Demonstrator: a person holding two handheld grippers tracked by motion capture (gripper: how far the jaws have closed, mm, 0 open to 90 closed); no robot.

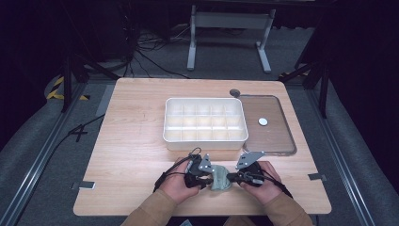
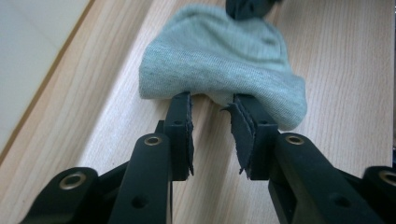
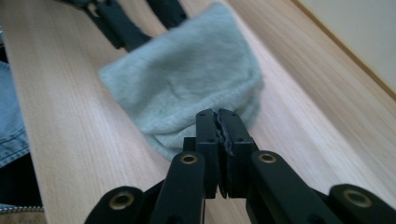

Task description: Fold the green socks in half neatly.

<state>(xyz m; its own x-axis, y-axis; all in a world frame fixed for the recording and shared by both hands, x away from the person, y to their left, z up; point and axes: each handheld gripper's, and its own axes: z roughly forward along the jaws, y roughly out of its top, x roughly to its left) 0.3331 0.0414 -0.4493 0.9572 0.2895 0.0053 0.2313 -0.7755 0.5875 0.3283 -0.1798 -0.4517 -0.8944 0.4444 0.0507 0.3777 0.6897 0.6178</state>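
Grey-green knit, a small sock (image 1: 219, 180), lies on the worktop (image 1: 131, 141) between my two claws, just on my side of the white divided box (image 1: 205, 120). Left of the sock, my left claw (image 2: 212, 112) stands spread, its tips at the sock's open hem, gripping nothing yet. Right of the sock, my right claw (image 3: 218, 122) is pressed together on the far edge of the fabric (a thin pinch, I judge). The folding looks barely begun; the box, beyond the sock, holds nothing so far.
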